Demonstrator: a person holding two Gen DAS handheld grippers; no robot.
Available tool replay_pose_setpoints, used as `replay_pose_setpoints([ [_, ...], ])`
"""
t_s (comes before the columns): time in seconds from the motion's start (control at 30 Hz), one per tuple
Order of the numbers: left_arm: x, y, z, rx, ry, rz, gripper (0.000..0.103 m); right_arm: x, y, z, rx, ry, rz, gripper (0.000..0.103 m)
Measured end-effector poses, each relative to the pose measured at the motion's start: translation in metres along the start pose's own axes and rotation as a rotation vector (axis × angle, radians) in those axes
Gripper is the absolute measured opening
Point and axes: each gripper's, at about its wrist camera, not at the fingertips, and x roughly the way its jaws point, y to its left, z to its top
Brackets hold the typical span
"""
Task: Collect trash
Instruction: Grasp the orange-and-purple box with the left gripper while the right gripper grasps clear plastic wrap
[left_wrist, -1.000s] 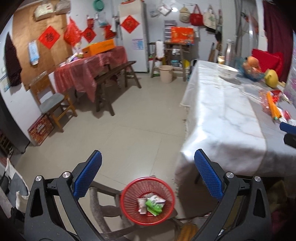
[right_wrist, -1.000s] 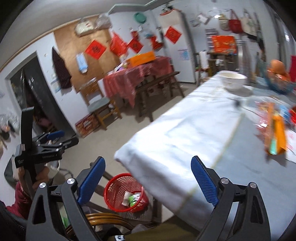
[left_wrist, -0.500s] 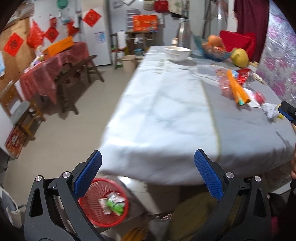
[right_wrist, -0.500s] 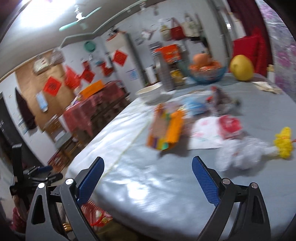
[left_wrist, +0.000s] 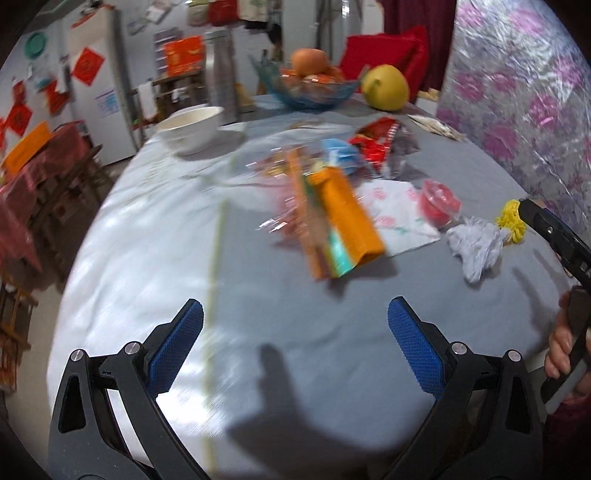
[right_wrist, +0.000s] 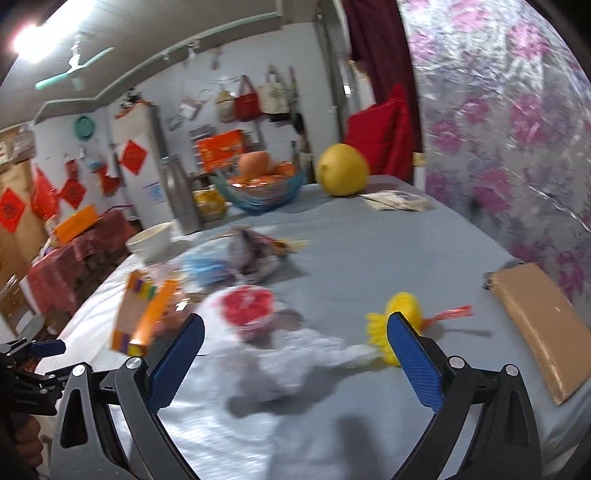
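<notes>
I am swinging both grippers up from the red basket on the floor to the table (left_wrist: 155, 236), so the basket has dropped out of view and the next pickup is what is beginning, I judge. My left gripper (left_wrist: 294, 348) is hanging over the near cloth with jaws spread wide, holding nothing. My right gripper (right_wrist: 295, 355) is equally wide and empty, closing on the crumpled white tissue (right_wrist: 306, 354). The tissue is lying just nearer than the red plastic cup (right_wrist: 248, 304), its long axis running toward the yellow pom-pom (right_wrist: 400, 310) touching its end. Beyond the tissue, the orange packet (left_wrist: 349, 221) is pointing its long axis toward the fruit bowl (left_wrist: 308, 86)
</notes>
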Motion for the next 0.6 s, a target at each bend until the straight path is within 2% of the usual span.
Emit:
replay_pose_setpoints([
  [0.2, 0.05, -0.022, 0.036, 0.002, 0.054, 0.011, 0.096, 0.012, -0.024, -0.003, 0.041, 0.013, -0.029, 0.097],
  [0.33, 0.064, -0.013, 0.045, -0.039, 0.065, 0.045, 0.095, 0.012, -0.029, -0.006, 0.042, 0.024, -0.033, 0.097],
  [0.47, 0.052, 0.013, 0.038, -0.076, 0.046, -0.001, 0.065, 0.012, -0.031, -0.006, 0.052, 0.02, -0.007, 0.097],
  [0.53, 0.043, 0.028, 0.028, -0.094, 0.037, -0.018, 0.063, 0.013, -0.032, -0.006, 0.059, 0.029, 0.009, 0.097],
  [0.6, 0.033, 0.041, 0.016, -0.104, 0.032, 0.003, 0.063, 0.013, -0.032, -0.006, 0.065, 0.031, 0.015, 0.097],
])
